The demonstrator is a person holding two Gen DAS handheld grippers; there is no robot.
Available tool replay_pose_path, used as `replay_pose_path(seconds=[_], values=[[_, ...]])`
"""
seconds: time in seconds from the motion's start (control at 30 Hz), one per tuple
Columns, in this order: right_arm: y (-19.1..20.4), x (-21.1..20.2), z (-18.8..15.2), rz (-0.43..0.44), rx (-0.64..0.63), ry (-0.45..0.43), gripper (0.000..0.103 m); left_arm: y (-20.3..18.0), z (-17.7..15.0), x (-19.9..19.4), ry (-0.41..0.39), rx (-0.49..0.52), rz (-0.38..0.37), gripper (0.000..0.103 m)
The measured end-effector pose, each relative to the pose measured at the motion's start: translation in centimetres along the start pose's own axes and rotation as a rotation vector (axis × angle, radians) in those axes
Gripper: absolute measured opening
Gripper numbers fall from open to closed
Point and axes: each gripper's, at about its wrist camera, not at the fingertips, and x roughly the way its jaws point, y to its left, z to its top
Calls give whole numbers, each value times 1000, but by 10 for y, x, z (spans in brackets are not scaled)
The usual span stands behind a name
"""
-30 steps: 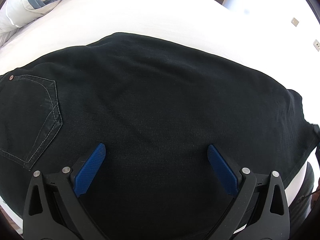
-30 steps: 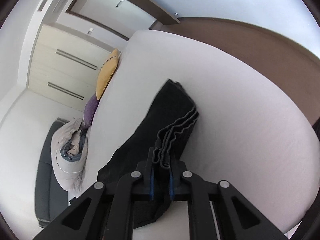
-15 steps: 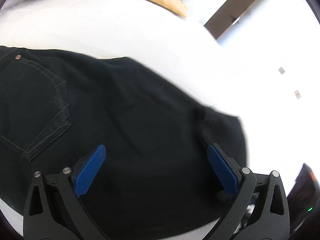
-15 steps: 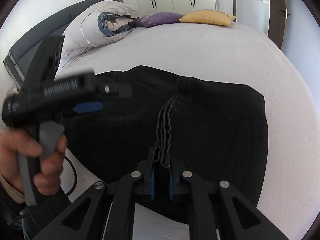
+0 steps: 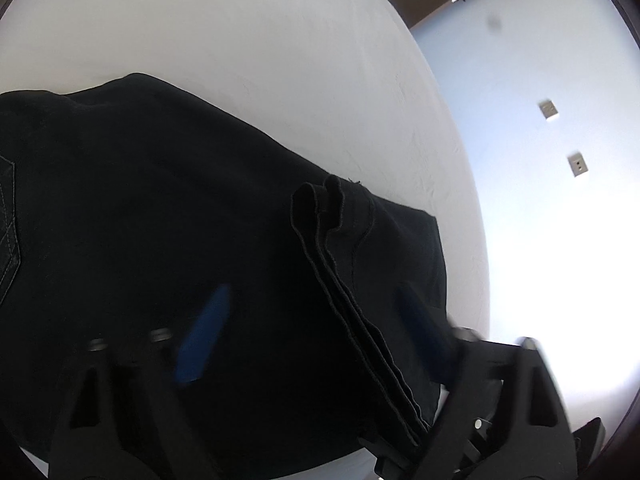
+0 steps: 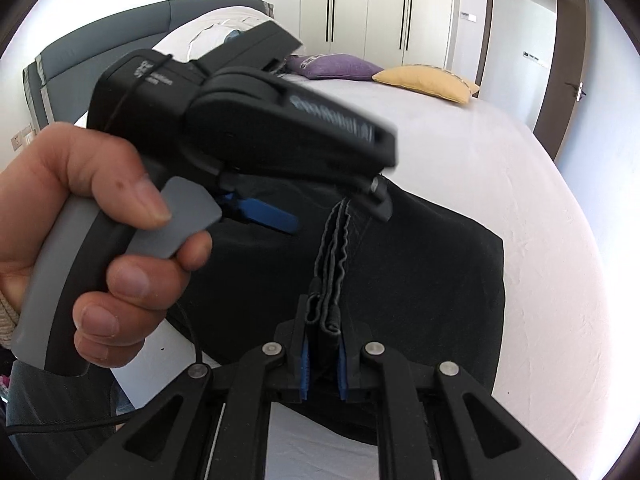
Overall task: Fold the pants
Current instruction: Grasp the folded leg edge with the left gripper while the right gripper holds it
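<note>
Black pants [image 5: 160, 220] lie folded over on the white bed [image 5: 280, 60]. My right gripper [image 6: 322, 356] is shut on the stacked leg hems [image 6: 332, 272] and holds them above the rest of the pants [image 6: 432, 280]. The hems also show in the left wrist view [image 5: 352, 292] as a layered edge. My left gripper [image 5: 316, 336] is open, its blue pads either side of that hem edge, just above the cloth. It shows in the right wrist view [image 6: 312, 208], held by a hand, over the far end of the hems.
A purple cushion [image 6: 332, 66] and a yellow cushion [image 6: 424, 82] lie at the head of the bed beside a rolled duvet. Wardrobe doors [image 6: 360, 4] and a brown door [image 6: 568, 60] stand behind. The bed's near edge runs under my right gripper.
My right gripper has carried the hems back over the pants. My left gripper has swung right across the cloth and now straddles the hem edge; its view is blurred with motion.
</note>
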Motion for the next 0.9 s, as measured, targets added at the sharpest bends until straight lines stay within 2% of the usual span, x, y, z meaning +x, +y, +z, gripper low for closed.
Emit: replay_pose_path(seconds=[0.03, 0.07, 0.27, 0.43, 0.47, 0.7, 0.9], values=[[0, -1, 0, 3, 2, 0, 12, 0, 2, 5, 12, 0, 1, 49], [0, -2, 1, 4, 1, 1, 12, 2, 2, 7, 17, 0, 0, 40], [1, -6, 9, 23, -36, -8, 12, -2, 12, 5, -8, 9, 15, 18], [19, 0, 19, 47, -86, -9, 12, 8, 26, -9, -23, 32, 32, 14], [25, 2, 23, 56, -95, -10, 12, -2, 29, -11, -26, 37, 36, 14], [71, 35, 49, 127, -134, -1, 12, 49, 63, -32, -22, 61, 117, 14], [100, 69, 57, 152, -130, 54, 12, 78, 84, -37, -12, 66, 182, 14]])
